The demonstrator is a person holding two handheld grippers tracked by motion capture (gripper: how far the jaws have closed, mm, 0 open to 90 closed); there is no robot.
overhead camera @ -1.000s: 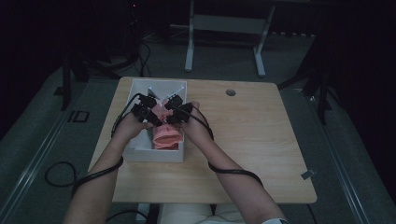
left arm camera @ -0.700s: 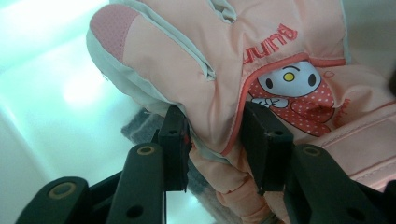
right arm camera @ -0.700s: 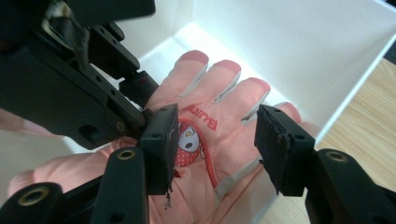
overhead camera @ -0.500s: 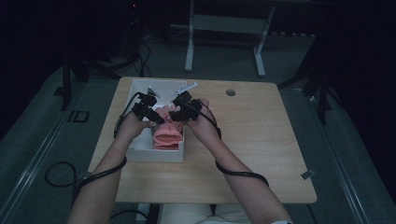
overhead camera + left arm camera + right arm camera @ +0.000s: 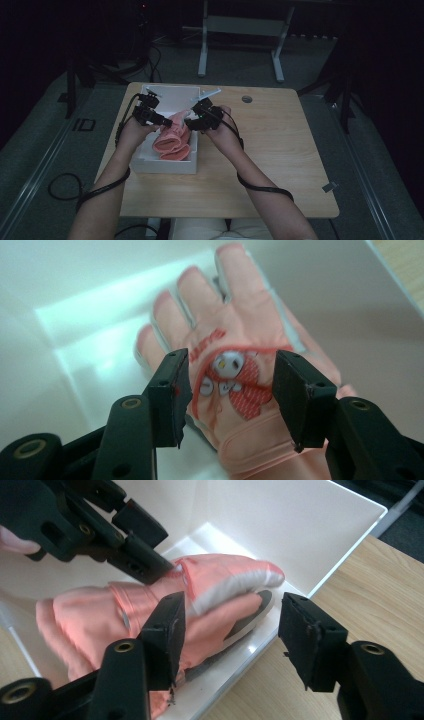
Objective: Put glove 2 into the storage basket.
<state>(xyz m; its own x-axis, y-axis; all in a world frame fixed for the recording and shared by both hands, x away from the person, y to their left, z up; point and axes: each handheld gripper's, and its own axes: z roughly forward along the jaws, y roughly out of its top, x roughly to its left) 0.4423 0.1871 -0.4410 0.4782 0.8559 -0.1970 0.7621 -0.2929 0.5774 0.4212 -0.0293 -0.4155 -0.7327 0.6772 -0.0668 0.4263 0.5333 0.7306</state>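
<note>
Now both my tools have just been opening: my left tool (image 5: pixel 227 390) and right tool (image 5: pixel 230 640) hover part open, gripping nothing. Between them, at centre frame, the pink gloves (image 5: pixel 172 140) lie in the white box (image 5: pixel 165 165) on the surface (image 5: pixel 280 150).

High view: the scene is being looked down on from above the person's side, facing forward; the whole wooden surface (image 5: pixel 280 150) is being taken in from well back.
Left gripper view: the pink glove (image 5: pixel 235 370) is being looked at from close above, along the left gripper (image 5: pixel 227 390) and its own two jaws, with the white box (image 5: pixel 75 315) floor behind.
Right gripper view: the box is being looked into from its surface-side edge, close by, along the right gripper (image 5: pixel 230 640) and its jaws, across the glove.
Shared: the glove and box are being covered by all three views; the left gripper is being caught at the upper left of the right gripper view.
</note>
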